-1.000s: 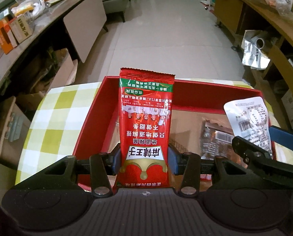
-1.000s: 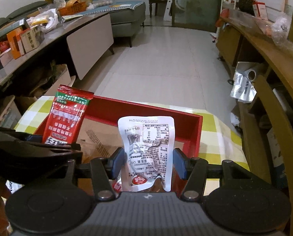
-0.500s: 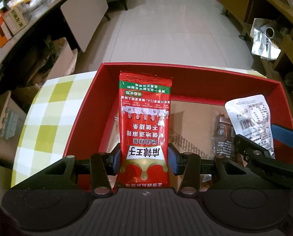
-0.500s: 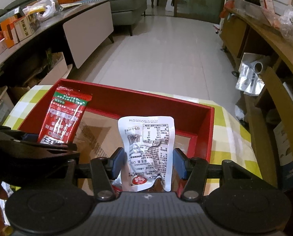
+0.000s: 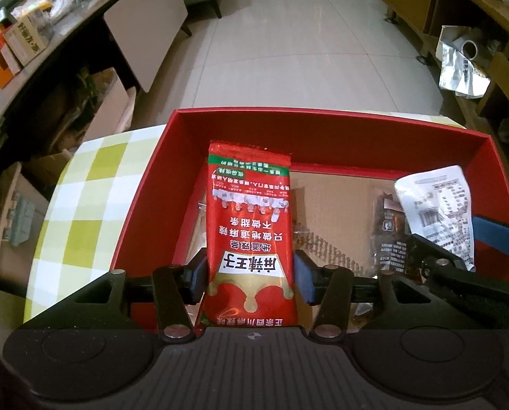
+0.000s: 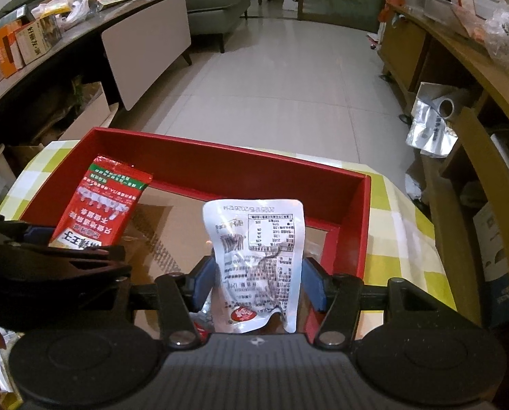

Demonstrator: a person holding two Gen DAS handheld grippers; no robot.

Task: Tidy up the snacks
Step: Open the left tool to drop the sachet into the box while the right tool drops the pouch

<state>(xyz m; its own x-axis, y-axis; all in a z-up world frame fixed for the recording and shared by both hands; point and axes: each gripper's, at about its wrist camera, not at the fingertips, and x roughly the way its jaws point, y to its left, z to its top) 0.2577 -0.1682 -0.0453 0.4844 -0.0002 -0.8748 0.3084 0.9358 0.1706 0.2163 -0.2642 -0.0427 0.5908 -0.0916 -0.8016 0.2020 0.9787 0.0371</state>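
A red snack packet [image 5: 249, 225] stands between the pads of my left gripper [image 5: 251, 273], low inside the red box [image 5: 322, 119]. The left jaws are opening and a thin gap shows beside the packet's right edge. My right gripper [image 6: 259, 280] holds a white printed packet [image 6: 258, 256] by its two side edges over the box's right half [image 6: 357, 222]; its jaws are starting to ease apart but the pads still touch it. Each view shows the other packet: white one [image 5: 439, 212], red one [image 6: 97, 212].
A dark snack packet [image 5: 387, 229] lies on the box's brown floor. The box sits on a green-and-white checked tablecloth [image 5: 83, 188]. A dark counter with cartons [image 6: 22, 44] runs along the left and wooden shelving [image 6: 459, 68] along the right, with tiled floor beyond.
Both grippers have sunk toward the box, so its walls now frame both packets. The left pads have parted slightly from the red packet.
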